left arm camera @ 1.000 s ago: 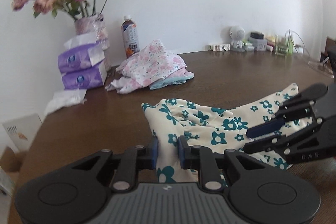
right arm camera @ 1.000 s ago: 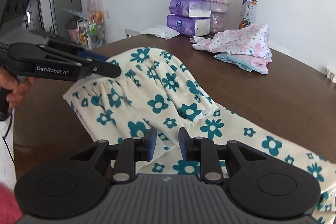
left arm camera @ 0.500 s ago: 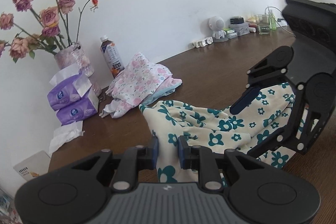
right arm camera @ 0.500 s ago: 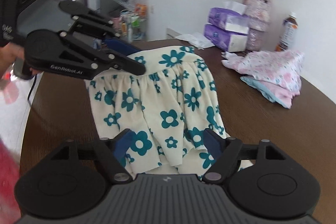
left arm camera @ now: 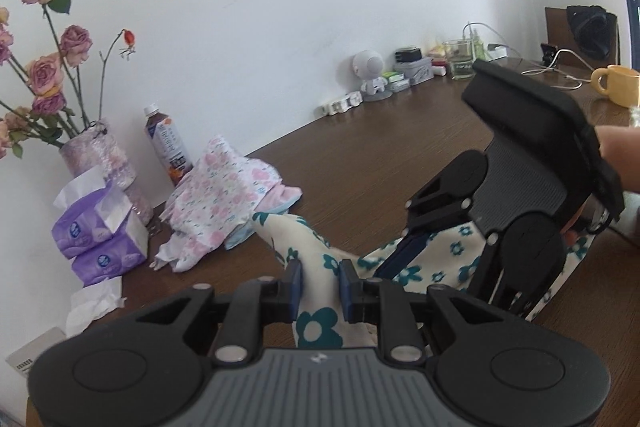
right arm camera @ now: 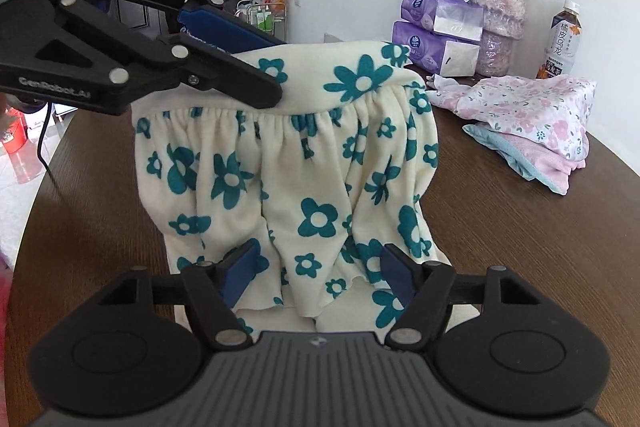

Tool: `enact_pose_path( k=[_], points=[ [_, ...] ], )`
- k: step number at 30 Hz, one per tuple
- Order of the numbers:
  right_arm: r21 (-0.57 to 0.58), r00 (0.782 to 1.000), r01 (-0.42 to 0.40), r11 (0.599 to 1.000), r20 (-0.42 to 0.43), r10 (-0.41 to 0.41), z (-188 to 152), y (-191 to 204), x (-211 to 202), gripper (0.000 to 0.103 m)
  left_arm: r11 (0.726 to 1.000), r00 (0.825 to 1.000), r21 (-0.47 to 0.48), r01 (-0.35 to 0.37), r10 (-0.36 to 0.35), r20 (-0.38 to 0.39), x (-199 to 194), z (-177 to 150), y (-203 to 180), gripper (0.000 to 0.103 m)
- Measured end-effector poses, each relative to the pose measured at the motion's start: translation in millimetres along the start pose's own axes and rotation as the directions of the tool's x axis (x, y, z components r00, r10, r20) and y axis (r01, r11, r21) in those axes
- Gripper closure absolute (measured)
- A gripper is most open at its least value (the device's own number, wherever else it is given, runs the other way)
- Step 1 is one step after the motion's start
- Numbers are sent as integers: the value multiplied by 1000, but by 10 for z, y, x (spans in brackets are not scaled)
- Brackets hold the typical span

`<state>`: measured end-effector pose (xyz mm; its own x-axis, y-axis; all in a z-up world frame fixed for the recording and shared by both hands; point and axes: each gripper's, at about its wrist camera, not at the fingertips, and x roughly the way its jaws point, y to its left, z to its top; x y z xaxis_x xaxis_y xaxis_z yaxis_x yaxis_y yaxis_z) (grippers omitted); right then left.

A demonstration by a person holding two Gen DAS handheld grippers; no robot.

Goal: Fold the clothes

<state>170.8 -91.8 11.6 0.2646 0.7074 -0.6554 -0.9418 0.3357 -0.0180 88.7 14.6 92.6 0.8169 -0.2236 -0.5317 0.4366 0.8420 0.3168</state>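
On the left, the left gripper (right arm camera: 240, 67) pinches the top edge of the cream cloth with teal flowers (right arm camera: 304, 163) and holds it up off the brown tabletop (right arm camera: 540, 247). The cloth hangs down in the middle. The right gripper (right arm camera: 316, 271) has its jaws spread and closing, the cloth's bottom edge loose between them. To the right lies a pink folded pile (right arm camera: 532, 123).

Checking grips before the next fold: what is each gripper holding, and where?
Left gripper pinches the floral garment at its gathered waistband; right gripper, jaws closing, grips nothing.
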Motion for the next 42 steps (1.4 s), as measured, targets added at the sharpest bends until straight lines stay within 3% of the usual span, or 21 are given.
enact_pose_path(
  k=[17,42],
  points=[
    [-5,998,56,998,11,-56,-73,63,-89,33,994,998,94,58,-60,24,111,168,-411,85],
    [2,996,90,996,2,-90,-164,104,-181,33,992,995,91,90,-95,43,161,188,-515,85]
  ],
)
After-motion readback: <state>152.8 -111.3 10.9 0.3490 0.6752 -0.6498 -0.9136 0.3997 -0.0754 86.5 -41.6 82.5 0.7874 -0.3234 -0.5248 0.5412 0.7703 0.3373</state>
